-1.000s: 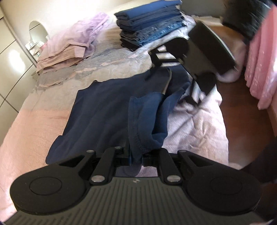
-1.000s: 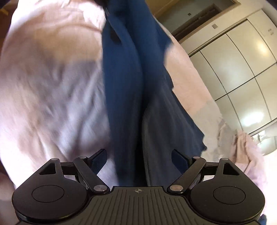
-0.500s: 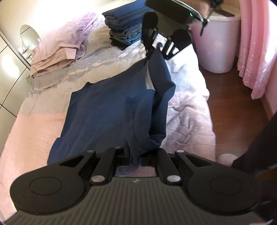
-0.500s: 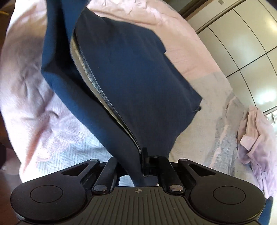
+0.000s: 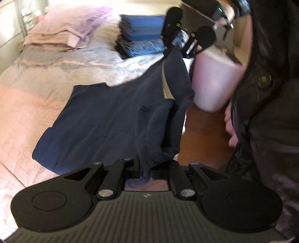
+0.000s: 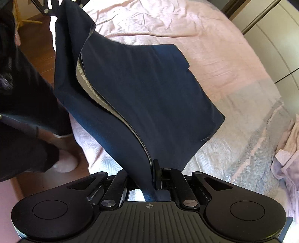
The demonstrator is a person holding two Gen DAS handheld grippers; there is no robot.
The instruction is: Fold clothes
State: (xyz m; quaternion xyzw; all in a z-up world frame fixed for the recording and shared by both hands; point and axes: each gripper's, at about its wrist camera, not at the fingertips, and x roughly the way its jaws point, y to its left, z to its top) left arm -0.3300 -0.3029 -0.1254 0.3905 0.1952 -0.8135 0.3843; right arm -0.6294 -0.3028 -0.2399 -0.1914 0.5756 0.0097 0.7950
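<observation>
A navy blue garment (image 5: 104, 121) lies partly spread on the pink bed (image 5: 28, 104), its near edge lifted. My left gripper (image 5: 146, 169) is shut on one corner of that edge. My right gripper (image 6: 151, 179) is shut on the other corner; it shows in the left wrist view (image 5: 177, 46) at the top, pinching the cloth. The garment (image 6: 145, 89) hangs stretched between the two grippers, with a pale inner lining (image 6: 89, 89) showing along the fold. The left gripper appears at the top left of the right wrist view (image 6: 47, 9).
A stack of folded blue clothes (image 5: 142, 39) sits at the far side of the bed. Crumpled lilac and pink clothes (image 5: 67, 35) lie at the back left. A pale pink bin (image 5: 214, 82) stands on the wooden floor (image 5: 203, 142). The person's dark clothing (image 5: 271, 112) fills the right.
The right gripper closed on the garment's corner and lifted it. Both grippers have pulled the held edge up and off the bed's side toward the person.
</observation>
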